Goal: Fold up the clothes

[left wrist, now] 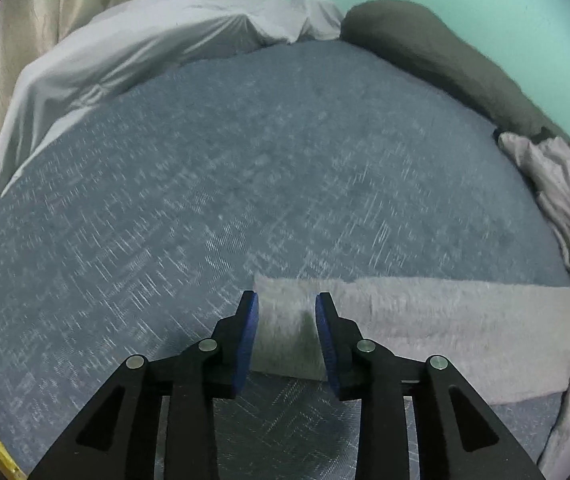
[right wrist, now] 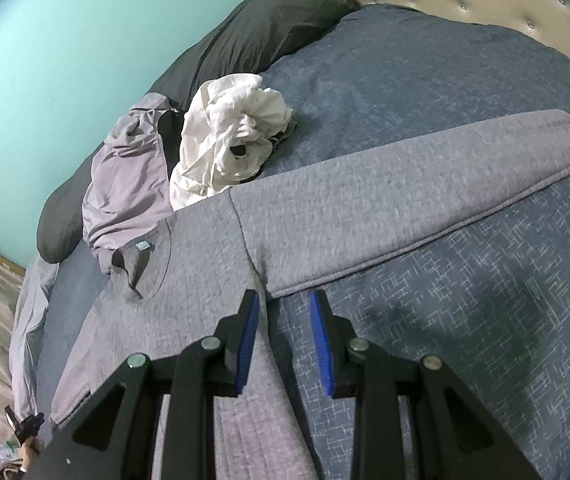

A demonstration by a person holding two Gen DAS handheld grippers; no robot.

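**Grey sweatshirt spread on the bed, both grippers open**

I see my left gripper (left wrist: 287, 300) with jaws apart over the end of a sleeve (left wrist: 425, 320), pads not pressing it. My right gripper (right wrist: 285, 300) stands parted at the armpit of the grey sweatshirt (right wrist: 213, 248), which lies flat on the blue bedspread (right wrist: 485, 320).

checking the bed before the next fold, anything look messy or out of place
Yes: a white garment sits crumpled in a ball beside the grey sweatshirt's collar, and a lilac garment is bunched against the dark pillow. The sweatshirt itself lies flat, its sleeve stretched out straight.
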